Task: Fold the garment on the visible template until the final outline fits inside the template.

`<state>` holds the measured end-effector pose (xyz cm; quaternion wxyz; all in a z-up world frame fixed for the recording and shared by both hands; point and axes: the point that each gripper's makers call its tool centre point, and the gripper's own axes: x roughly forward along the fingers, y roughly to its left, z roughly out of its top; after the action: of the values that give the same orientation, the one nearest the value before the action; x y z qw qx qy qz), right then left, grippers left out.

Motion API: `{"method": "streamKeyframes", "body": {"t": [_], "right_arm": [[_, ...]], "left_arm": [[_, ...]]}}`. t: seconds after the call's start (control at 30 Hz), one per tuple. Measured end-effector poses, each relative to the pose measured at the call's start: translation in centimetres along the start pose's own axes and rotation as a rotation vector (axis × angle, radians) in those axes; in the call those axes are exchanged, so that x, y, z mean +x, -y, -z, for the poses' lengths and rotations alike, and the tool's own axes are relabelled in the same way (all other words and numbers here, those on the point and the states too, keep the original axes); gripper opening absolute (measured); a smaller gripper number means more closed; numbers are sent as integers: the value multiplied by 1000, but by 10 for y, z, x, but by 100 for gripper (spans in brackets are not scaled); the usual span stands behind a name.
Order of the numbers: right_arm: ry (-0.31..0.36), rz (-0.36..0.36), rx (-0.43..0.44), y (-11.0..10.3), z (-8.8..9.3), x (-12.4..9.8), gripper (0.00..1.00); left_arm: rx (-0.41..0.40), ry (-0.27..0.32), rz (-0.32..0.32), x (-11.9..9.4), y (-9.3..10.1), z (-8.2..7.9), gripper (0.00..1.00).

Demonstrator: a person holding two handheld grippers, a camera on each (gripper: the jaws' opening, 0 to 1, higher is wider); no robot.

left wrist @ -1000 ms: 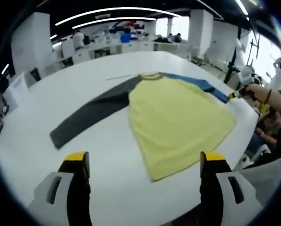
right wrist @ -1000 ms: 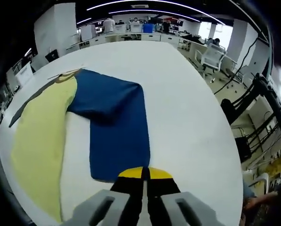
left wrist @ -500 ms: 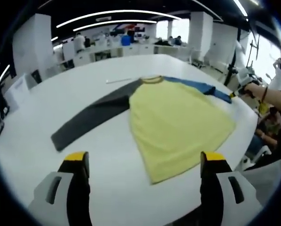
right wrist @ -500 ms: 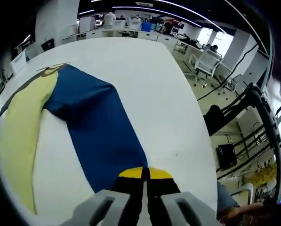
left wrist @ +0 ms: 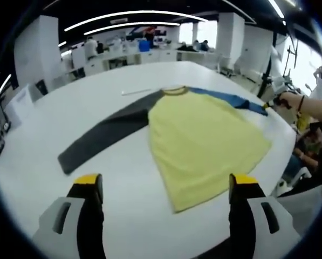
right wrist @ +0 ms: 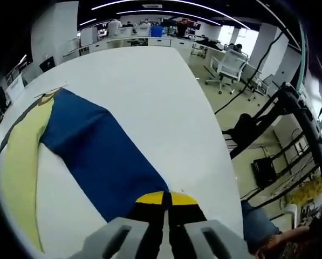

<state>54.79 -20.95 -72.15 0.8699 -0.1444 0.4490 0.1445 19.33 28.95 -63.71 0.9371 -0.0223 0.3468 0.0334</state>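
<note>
Blue sleeve (right wrist: pixel 101 156) now drawn out straighter from the yellow garment (left wrist: pixel 204 145), cuff clamped in right gripper (right wrist: pixel 163 198). Left gripper (left wrist: pixel 166 186) wide open, empty. No legible writing.

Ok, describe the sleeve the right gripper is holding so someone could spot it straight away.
Start at the big white table with a shirt spread flat on it. From the yellow body, one sleeve runs toward the table's edge, its cuff pinched in the shut right gripper. That sleeve is blue; the other sleeve is dark grey and lies free.
</note>
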Motion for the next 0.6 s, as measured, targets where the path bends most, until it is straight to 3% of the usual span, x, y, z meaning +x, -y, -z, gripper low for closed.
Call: {"method": "streamKeyframes", "body": {"t": [0.23,0.6], "right_arm": [[1,-15,40,6,-3,3,0],[-2,11,3,16,-13,7,0]], "left_arm": [[-3,-4,-5,0,0,0,93],[1,-19,1,2,6,1,93]]}}
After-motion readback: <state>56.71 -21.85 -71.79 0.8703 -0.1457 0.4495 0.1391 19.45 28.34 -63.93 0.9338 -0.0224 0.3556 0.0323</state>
